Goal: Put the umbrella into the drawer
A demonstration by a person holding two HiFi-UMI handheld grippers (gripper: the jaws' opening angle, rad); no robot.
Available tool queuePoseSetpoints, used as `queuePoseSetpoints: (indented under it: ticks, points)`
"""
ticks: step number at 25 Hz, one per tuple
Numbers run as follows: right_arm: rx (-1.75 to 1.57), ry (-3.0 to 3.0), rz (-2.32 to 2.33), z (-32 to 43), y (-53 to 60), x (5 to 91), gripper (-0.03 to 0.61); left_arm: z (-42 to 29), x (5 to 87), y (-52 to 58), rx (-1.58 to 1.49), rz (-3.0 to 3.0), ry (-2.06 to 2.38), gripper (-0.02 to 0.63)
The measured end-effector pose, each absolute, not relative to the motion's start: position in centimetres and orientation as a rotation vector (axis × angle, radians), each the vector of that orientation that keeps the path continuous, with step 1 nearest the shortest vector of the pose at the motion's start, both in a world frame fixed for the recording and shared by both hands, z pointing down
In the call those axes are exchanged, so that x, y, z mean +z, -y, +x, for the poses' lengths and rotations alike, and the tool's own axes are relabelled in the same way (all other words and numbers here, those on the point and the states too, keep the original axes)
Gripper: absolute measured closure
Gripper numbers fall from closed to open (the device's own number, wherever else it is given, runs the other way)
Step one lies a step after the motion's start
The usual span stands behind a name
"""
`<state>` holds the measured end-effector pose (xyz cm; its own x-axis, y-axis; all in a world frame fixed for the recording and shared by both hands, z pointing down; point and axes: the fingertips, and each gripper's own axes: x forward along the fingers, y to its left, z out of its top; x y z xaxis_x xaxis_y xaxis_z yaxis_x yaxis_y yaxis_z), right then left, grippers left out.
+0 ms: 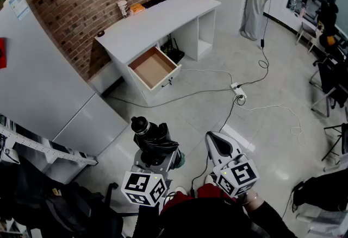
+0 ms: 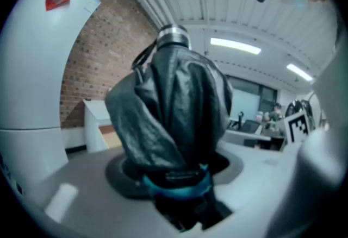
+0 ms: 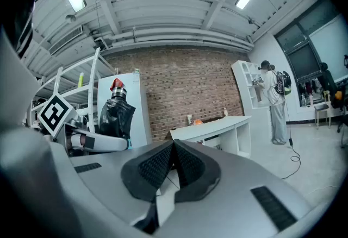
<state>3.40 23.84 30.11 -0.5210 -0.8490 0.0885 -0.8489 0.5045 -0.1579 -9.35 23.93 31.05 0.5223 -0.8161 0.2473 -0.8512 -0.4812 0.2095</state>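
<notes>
Left tongs (image 2: pixel 179 190): clamped on the lower end of the folded umbrella (image 2: pixel 174 106), which stands upright, well apart from the open drawer (image 1: pixel 154 67) at its 12 o'clock, under the desk (image 1: pixel 163 19). Right tongs (image 3: pixel 173 163): together, empty. Umbrella: probably light, slippery loose cloth over a stiff core. Best gripped at the firm base, not the folds.

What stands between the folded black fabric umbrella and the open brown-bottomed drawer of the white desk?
Nothing visible does. The umbrella, clamped in the left gripper, faces bare grey floor up to the drawer; thin cables lie flat on it.
</notes>
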Motion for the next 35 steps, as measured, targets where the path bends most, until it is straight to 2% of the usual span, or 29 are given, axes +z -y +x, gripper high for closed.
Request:
queuePoseSetpoints:
  ticks: [10,24,35]
  points:
    - [-0.293,-2.737,-1.502,6.1,-23.2,30.1,0.572,-6.8,31.4,-23.7,0.164,2.439,1.386,0.360]
    - [-0.290,-2.720,-1.438,14.9,-20.6,28.4,0.571,-2.6,30.7,-22.8,0.154,2.368,1.533,0.360]
    - [-0.307,-2.683,-1.482,18.8,-17.8,28.6,0.571,-1.6,30.3,-20.2,0.198,2.365,1.577,0.360]
